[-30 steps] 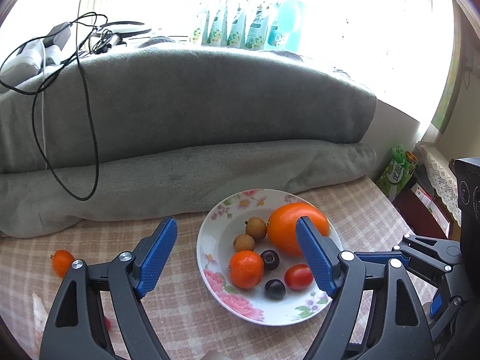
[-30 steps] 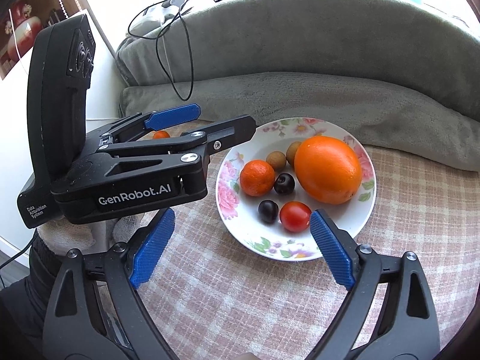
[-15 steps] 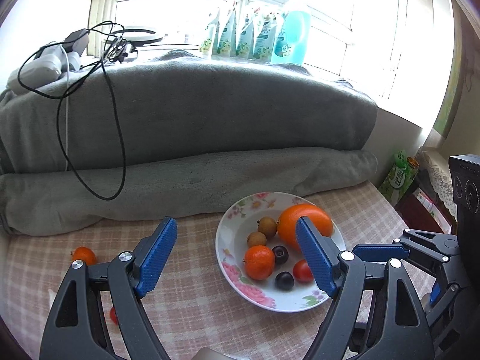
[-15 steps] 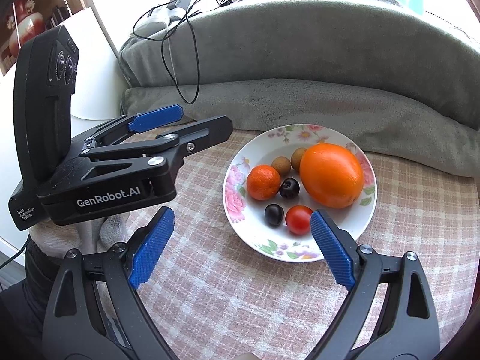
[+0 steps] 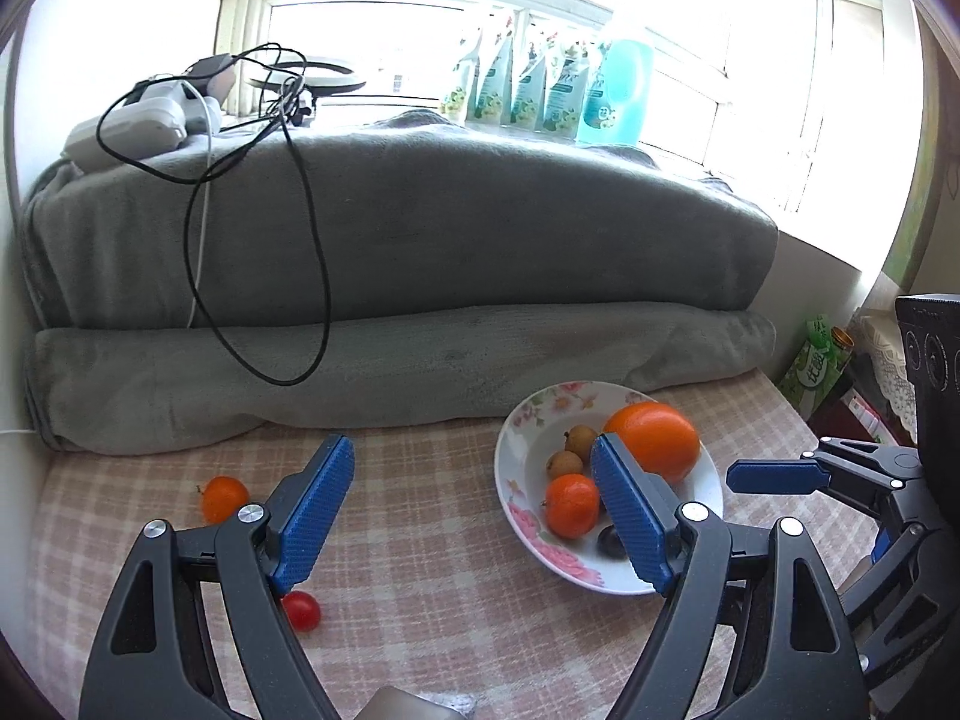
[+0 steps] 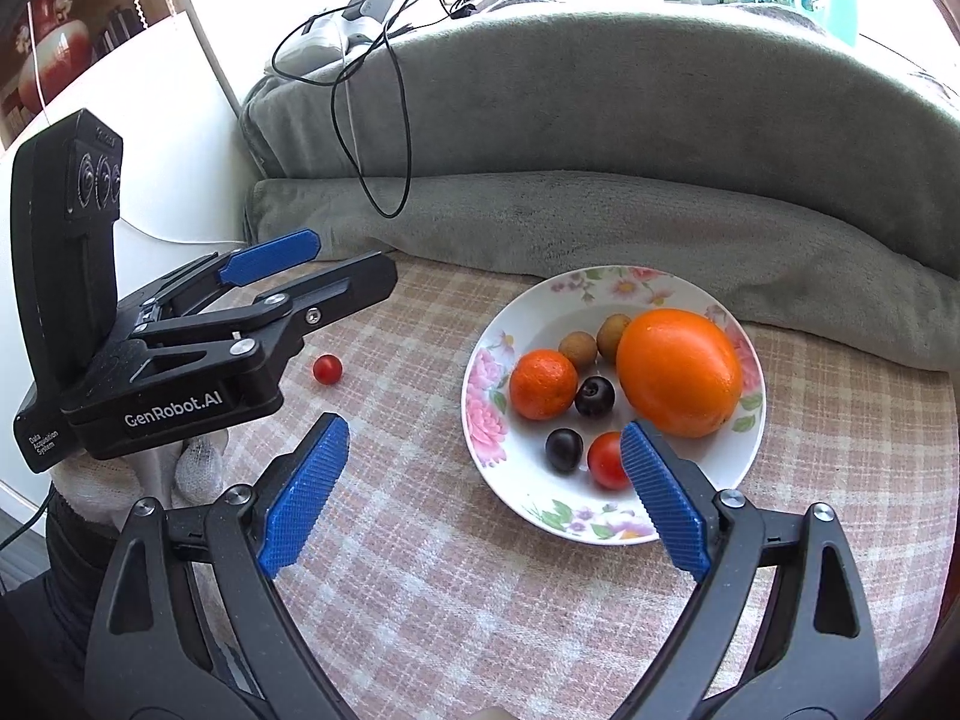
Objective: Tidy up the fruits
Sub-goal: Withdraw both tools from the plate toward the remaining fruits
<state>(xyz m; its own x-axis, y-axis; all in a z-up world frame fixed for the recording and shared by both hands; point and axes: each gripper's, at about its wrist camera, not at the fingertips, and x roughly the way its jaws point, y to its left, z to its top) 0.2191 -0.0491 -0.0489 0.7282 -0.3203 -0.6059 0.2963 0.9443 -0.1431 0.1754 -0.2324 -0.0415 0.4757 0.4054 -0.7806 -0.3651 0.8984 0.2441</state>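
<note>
A floral white plate (image 6: pixel 600 300) (image 5: pixel 519 456) on the checked cloth holds a big orange (image 6: pixel 678 381) (image 5: pixel 657 438), a mandarin (image 6: pixel 543 384) (image 5: pixel 570 507), two brown longans (image 6: pixel 579 348), two dark plums (image 6: pixel 564 449) and a cherry tomato (image 6: pixel 606 459). On the cloth to the left lie a loose mandarin (image 5: pixel 223 498) and a loose cherry tomato (image 5: pixel 301 611) (image 6: pixel 327 369). My left gripper (image 5: pixel 465 522) (image 6: pixel 312 273) hovers open and empty between the loose fruit and the plate. My right gripper (image 6: pixel 480 510) stands open and empty at the plate's near left edge.
A grey blanket-covered couch (image 5: pixel 390 252) with a folded edge runs along the back. Black and white cables (image 5: pixel 300 192) hang over it. Detergent pouches and a bottle (image 5: pixel 540 90) line the sill. A gloved hand (image 6: pixel 150 468) holds the left gripper. Packets (image 5: pixel 819 360) stand at the right.
The left gripper has drawn back and swung left: the plate slid right in its view, and the loose mandarin and cherry tomato came into view. The right gripper has stayed put.
</note>
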